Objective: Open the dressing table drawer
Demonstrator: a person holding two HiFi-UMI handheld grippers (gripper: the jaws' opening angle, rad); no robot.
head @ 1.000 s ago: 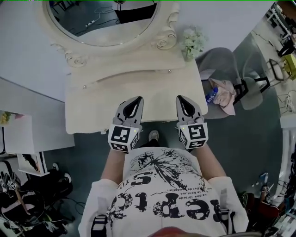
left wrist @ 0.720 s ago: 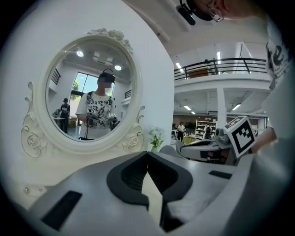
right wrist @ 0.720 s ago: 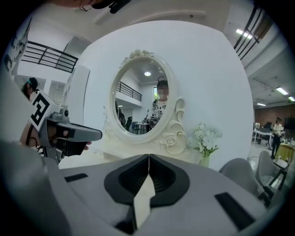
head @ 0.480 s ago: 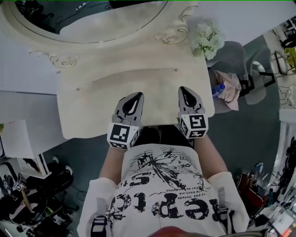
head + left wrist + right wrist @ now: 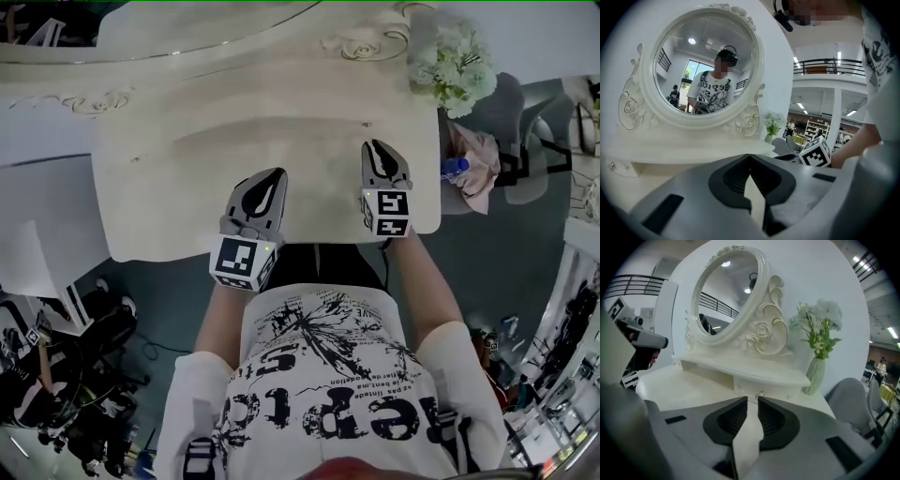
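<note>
The cream dressing table (image 5: 178,206) fills the upper head view, with a raised shelf under its oval mirror (image 5: 703,70). A small drawer front with a metal knob (image 5: 761,393) sits in that shelf, straight ahead of my right gripper (image 5: 752,400); the same knob (image 5: 367,123) shows just beyond the right gripper (image 5: 375,143). The right jaws are opening a little, with nothing between them. My left gripper (image 5: 278,173) hangs over the table top nearer the front edge, its tips (image 5: 750,155) shut and empty. Another knob (image 5: 611,165) shows at the shelf's left end.
A vase of white flowers (image 5: 459,66) stands at the table's back right corner, beside the mirror frame (image 5: 764,333). Right of the table a grey chair (image 5: 511,112) holds a cloth and a blue bottle (image 5: 453,169). Clutter lies on the floor at the left.
Both grippers have moved from the table's front edge in over its top and sunk lower, the right one farther toward the shelf. The right jaws have parted slightly.
</note>
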